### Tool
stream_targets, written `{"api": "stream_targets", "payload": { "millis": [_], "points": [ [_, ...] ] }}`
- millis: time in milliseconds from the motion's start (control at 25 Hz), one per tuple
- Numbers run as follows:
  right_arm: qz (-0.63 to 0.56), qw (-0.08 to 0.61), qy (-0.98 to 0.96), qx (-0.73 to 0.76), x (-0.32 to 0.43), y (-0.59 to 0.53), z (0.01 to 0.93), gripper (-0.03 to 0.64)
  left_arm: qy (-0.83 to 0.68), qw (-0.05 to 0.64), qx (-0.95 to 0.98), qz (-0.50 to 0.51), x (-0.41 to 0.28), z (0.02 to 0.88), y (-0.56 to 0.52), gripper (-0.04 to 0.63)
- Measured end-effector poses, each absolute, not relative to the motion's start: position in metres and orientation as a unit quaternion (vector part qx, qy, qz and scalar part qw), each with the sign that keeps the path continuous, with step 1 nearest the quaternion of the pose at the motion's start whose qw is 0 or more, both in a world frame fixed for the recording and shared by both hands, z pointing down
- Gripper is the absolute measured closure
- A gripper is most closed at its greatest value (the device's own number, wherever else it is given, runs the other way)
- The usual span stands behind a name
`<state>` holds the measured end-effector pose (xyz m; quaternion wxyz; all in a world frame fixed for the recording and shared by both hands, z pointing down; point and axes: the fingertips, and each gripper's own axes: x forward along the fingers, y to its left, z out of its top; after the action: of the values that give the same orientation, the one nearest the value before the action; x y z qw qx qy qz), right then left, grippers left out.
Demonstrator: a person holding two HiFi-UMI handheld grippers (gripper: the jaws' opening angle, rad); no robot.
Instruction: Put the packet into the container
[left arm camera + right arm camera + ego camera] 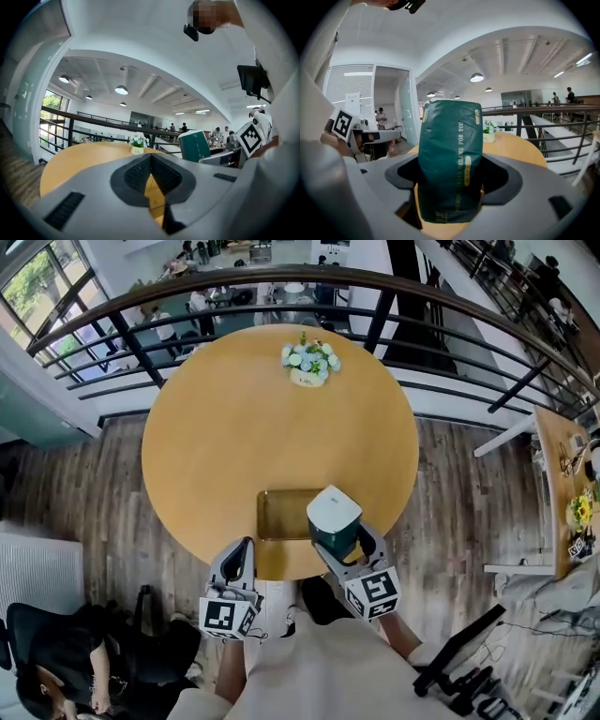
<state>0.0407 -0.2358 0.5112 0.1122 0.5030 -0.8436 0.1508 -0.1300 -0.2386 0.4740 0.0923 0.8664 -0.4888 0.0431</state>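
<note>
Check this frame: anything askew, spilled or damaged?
Nothing stands out. The right gripper holds the green packet upright and intact at the container's right edge. The container lies flat on the table, and the flower pot stands upright at the far side. The left gripper is shut on nothing.

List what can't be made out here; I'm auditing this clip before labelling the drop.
Head view: the packet covers the container's right edge.
Right gripper view: the right hand-held gripper and packet block the container beneath.
Flower pot label: too small in every view.
</note>
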Motion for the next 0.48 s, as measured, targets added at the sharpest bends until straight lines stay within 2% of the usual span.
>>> {"api": "stream_targets", "payload": {
  "millis": [480],
  "points": [
    [0.173, 0.144, -0.836, 0.501, 0.054, -0.244, 0.539, 0.229, -0.483, 0.141, 0.862, 0.066, -0.121, 0.514, -0.248, 0.591]
  ]
}}
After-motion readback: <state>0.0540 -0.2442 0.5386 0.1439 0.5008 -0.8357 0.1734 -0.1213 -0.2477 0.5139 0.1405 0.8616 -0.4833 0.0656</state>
